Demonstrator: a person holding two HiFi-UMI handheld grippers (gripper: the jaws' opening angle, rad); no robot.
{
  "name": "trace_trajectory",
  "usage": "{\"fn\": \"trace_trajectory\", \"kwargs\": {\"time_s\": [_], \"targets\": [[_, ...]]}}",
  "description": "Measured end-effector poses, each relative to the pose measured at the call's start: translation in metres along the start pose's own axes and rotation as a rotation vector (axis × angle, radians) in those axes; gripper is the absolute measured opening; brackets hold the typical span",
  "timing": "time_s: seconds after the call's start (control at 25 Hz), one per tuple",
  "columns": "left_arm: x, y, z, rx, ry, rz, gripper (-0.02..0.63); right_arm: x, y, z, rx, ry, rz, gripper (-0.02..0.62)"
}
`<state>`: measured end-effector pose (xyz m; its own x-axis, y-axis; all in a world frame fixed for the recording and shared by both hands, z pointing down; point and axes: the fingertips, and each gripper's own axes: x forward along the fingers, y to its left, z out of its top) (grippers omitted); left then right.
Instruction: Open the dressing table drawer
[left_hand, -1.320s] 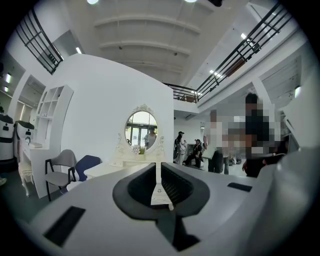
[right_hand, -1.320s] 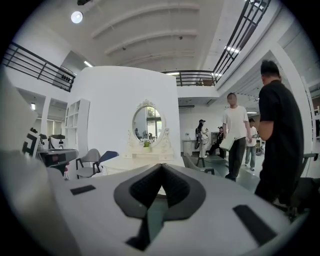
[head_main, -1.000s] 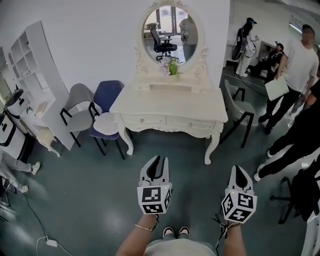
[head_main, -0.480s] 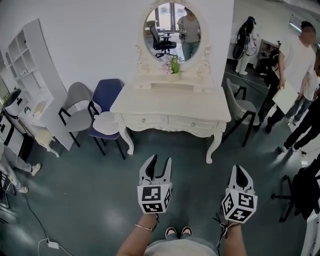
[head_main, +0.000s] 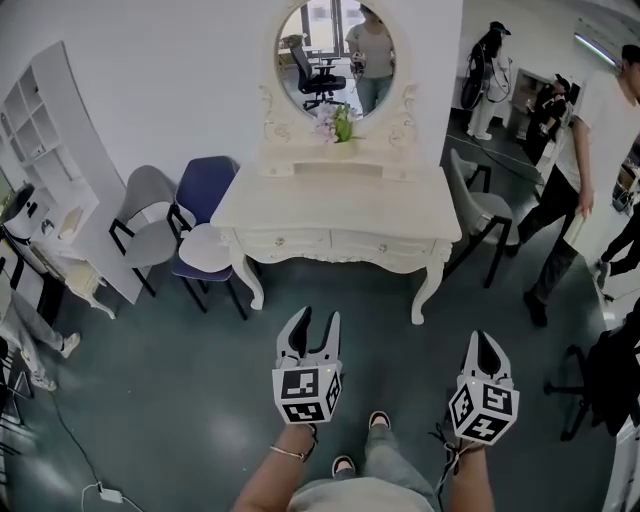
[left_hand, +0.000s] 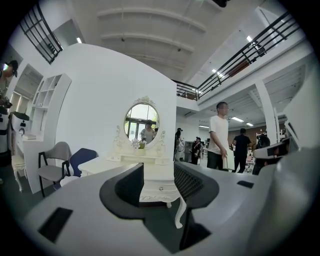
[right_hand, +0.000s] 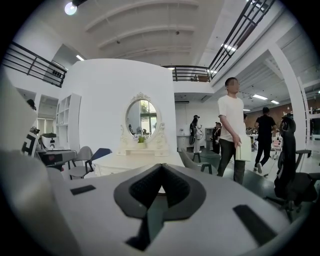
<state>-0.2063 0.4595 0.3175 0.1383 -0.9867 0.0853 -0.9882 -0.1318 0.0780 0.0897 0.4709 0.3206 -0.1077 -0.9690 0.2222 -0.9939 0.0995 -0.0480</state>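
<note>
The cream dressing table (head_main: 335, 200) with an oval mirror (head_main: 333, 55) stands against the white wall ahead. Two shut drawers sit side by side in its front, the left drawer (head_main: 282, 241) and the right drawer (head_main: 385, 247), each with a small knob. My left gripper (head_main: 316, 326) is held over the floor well short of the table, jaws wide open and empty. In the left gripper view the table (left_hand: 150, 165) shows between the open jaws of my left gripper (left_hand: 159, 182). My right gripper (head_main: 483, 345) is shut and empty, and the right gripper view shows it (right_hand: 161, 169) with its tips meeting.
A grey chair (head_main: 148, 208), a blue chair (head_main: 205, 185) and a white stool (head_main: 205, 248) stand left of the table, with a white shelf unit (head_main: 55, 150) beyond. A grey chair (head_main: 478, 212) is on the right. A person (head_main: 575, 170) walks at right; a black office chair (head_main: 600, 385) stands nearby.
The left gripper's jaws have gone from nearly closed to wide open. Both grippers and the view have edged toward the table, one foot stepping forward. People at right have moved.
</note>
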Motion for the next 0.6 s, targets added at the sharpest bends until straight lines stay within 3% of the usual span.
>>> {"fn": "trace_trajectory", "kwargs": {"time_s": [0.6], "targets": [[0.155, -0.008, 0.028, 0.055, 0.006, 0.054, 0.187, 0.173, -0.047, 0.038, 0.045, 0.013, 0.073, 0.007]]}}
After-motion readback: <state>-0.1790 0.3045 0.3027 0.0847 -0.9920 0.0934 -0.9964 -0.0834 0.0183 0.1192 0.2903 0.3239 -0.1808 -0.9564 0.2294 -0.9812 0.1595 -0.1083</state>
